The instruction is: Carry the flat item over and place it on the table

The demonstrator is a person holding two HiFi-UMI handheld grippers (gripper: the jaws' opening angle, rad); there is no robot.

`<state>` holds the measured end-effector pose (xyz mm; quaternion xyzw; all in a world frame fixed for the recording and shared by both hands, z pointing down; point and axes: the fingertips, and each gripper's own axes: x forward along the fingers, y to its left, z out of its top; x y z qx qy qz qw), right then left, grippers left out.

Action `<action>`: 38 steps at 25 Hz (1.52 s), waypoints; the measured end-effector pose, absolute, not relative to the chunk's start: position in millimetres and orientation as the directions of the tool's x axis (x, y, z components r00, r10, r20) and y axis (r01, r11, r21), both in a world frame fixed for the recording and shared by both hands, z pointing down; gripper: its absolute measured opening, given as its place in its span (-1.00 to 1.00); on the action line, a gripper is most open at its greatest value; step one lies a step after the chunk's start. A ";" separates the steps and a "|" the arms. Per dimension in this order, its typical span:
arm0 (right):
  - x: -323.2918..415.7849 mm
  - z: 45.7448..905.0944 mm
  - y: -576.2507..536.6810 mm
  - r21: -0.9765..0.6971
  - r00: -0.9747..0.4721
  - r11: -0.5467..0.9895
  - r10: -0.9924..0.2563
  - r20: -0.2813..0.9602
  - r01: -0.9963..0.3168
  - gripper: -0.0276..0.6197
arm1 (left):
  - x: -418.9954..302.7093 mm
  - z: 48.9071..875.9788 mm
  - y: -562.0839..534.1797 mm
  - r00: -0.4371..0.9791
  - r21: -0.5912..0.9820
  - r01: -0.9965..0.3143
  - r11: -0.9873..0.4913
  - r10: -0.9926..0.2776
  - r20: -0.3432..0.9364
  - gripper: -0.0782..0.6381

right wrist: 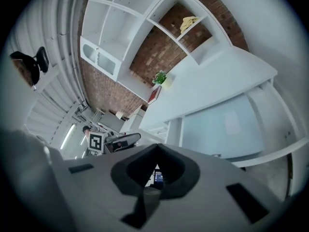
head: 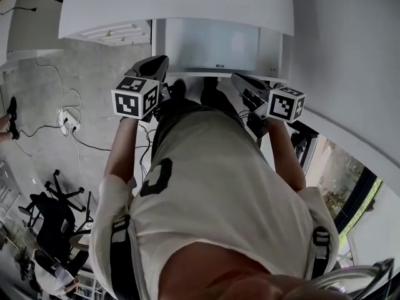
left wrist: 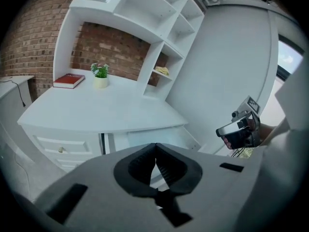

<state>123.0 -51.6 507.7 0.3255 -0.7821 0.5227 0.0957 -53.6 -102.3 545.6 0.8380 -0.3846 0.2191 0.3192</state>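
Standing: I am on my feet facing a white table (head: 187, 5), seen from above over my pale shirt (head: 219, 186), with one tool held out in each hand.
Left tool (left wrist: 155, 161): its dark pads are pressed together at the tips and nothing is between them. It points slightly down towards the front of the table.
Right tool (right wrist: 155, 170): its pads are also together and grip nothing. Its view is tilted, so the table runs at a slant across it.
Both tools: they are held side by side and apart, each showing in the other's view. Each carries a cube (head: 134, 97) with black-and-white square markers.
Book (left wrist: 69, 80): a red book, the one flat thing I can see, lies flat on the tabletop at its far left end. It is close to the brick wall (left wrist: 34, 33), and neither tool touches it.
Plant (left wrist: 100, 74): small and green in a white pot, it stands on the table just to the right of the book.
Shelves (left wrist: 159, 18): white and open, they rise over the back and right of the table. A yellow thing (left wrist: 161, 71) lies in one low compartment, and I cannot tell what it is.
Drawer (left wrist: 60, 150): white with a small knob, it sits under the tabletop at the left.
Floor (head: 94, 61): it is grey, with cables (head: 62, 114) to my left and a black chair (head: 53, 211) nearby.
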 end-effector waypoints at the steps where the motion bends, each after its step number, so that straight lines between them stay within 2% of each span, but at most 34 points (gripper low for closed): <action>1: 133.5 513.6 -55.9 -0.751 -0.763 0.233 -0.407 0.502 -0.618 -0.89 | -49.0 551.6 -105.0 0.603 0.366 -0.786 -0.498 -0.493 0.627 -0.73; 9: 232.6 593.2 -113.4 -0.660 -0.648 0.120 -0.383 0.659 -0.742 -0.89 | -21.4 603.4 -140.2 0.557 0.392 -0.819 -0.418 -0.418 0.718 -0.72; 13: 285.9 653.8 -123.4 -0.562 -0.535 0.011 -0.323 0.781 -0.827 -0.89 | -17.5 645.8 -149.9 0.486 0.353 -0.857 -0.376 -0.359 0.797 -0.72; 17: 307.8 691.1 -127.7 -0.538 -0.510 -0.038 -0.265 0.818 -0.842 -0.89 | -7.4 674.5 -160.3 0.498 0.395 -0.854 -0.338 -0.313 0.809 -0.70; 20: 307.1 706.5 -135.7 -0.573 -0.542 -0.067 -0.251 0.802 -0.817 -0.88 | 5.7 692.0 -164.1 0.547 0.474 -0.828 -0.300 -0.248 0.799 -0.03; 21: 305.6 711.2 -138.3 -0.589 -0.556 -0.084 -0.245 0.794 -0.804 -0.73 | 10.0 697.6 -164.5 0.563 0.497 -0.818 -0.289 -0.224 0.796 0.07; 22: 303.4 714.9 -140.4 -0.609 -0.574 -0.105 -0.237 0.783 -0.787 -0.38 | 13.6 702.6 -165.0 0.575 0.516 -0.810 -0.278 -0.204 0.792 0.08; 23: 301.6 717.9 -142.0 -0.627 -0.592 -0.129 -0.230 0.772 -0.768 -0.16 | 16.8 707.3 -165.4 0.584 0.532 -0.804 -0.266 -0.188 0.789 0.12; 26: 301.3 726.9 -146.6 -0.654 -0.613 -0.178 -0.237 0.754 -0.735 0.05 | 23.1 720.3 -165.1 0.605 0.567 -0.791 -0.230 -0.157 0.780 0.18; 31: 299.1 745.3 -142.5 -0.622 -0.595 -0.120 -0.197 0.779 -0.774 0.20 | 25.4 741.9 -160.9 0.611 0.583 -0.787 -0.203 -0.118 0.783 0.27; 38: 301.6 752.5 -140.3 -0.599 -0.578 -0.097 -0.179 0.796 -0.795 0.23 | 34.6 754.0 -161.9 0.633 0.617 -0.771 -0.157 -0.082 0.770 0.27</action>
